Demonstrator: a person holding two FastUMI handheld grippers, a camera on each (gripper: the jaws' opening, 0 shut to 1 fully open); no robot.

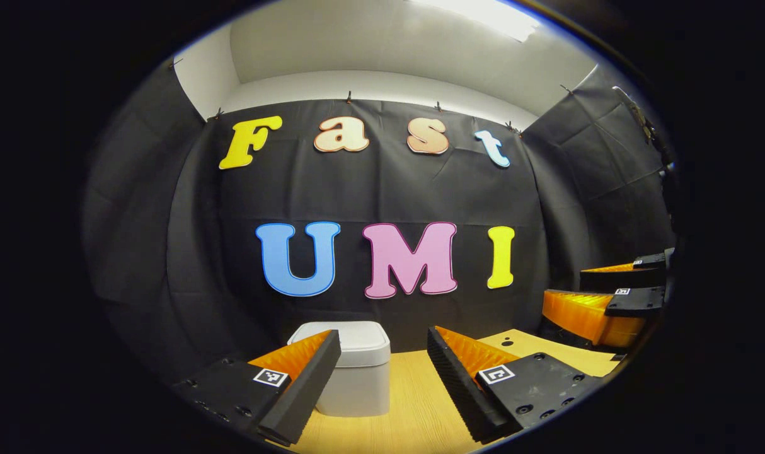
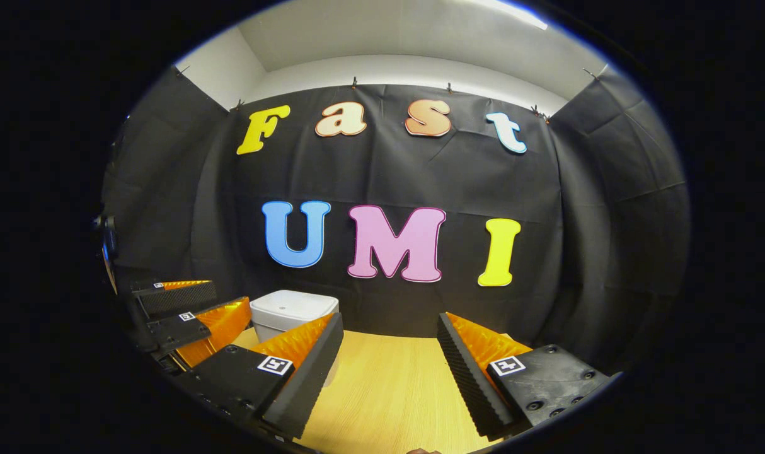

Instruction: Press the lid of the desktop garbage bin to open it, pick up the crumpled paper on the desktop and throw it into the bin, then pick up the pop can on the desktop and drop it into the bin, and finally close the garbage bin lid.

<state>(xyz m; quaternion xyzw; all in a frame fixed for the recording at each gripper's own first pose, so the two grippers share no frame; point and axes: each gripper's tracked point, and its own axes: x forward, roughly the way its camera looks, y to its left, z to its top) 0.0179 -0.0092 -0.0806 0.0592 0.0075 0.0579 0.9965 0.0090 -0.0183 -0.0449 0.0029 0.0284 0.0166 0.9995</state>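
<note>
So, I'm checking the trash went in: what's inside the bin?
Can't tell. The bin sits on the table with its lid down, covering whatever is inside. Nothing rests on top.

I am working in a small recording booth, a staged set and not a lived-in room: black cloth (image 1: pixel 382 189) is clipped up along its top edge and hangs as the back and side walls, with plain white wall (image 1: pixel 370 85) and ceiling showing above it. In front of me is a bare light wooden tabletop (image 2: pixel 389 391) pushed up against the cloth, and on it stands a small white desktop bin (image 1: pixel 357 372) with its lid down. A bright ceiling light (image 1: pixel 483 12) shines from overhead.
</note>
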